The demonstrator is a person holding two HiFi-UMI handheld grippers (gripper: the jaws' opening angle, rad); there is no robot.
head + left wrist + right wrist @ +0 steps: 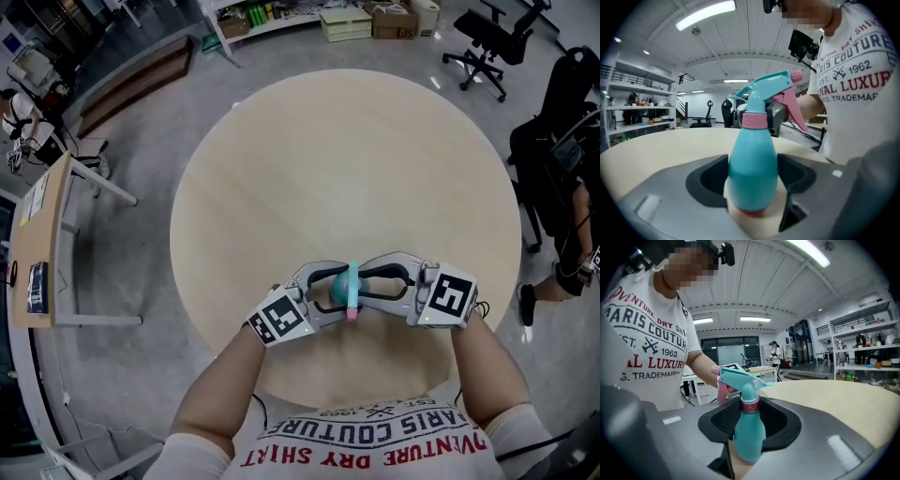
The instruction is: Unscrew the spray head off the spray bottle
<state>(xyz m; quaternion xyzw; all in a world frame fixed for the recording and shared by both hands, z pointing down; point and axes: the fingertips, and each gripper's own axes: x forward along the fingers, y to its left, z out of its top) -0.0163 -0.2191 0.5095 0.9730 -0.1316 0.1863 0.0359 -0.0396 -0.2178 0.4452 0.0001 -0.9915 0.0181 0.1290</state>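
Observation:
A teal spray bottle (pixel 345 284) stands upright on the round wooden table (pixel 347 159), close to its near edge. My left gripper (pixel 328 287) comes in from the left and is shut on the bottle's wide body (pixel 752 168). Coming from the right, my right gripper (pixel 371 281) is shut higher up on the pink collar (pixel 750 405) under the teal spray head (pixel 738 378). The pink trigger (pixel 792 105) points toward the torso of the person who holds the grippers. In the left gripper view a grey finger (pixel 776 117) of the right gripper shows behind the collar (pixel 754 120).
The bottle is the only thing on the table. Around the table are office chairs (pixel 487 42), a wooden desk (pixel 42 234) at the left, low shelves with boxes (pixel 347 21) at the back, and a person in dark clothes (pixel 562 187) at the right edge.

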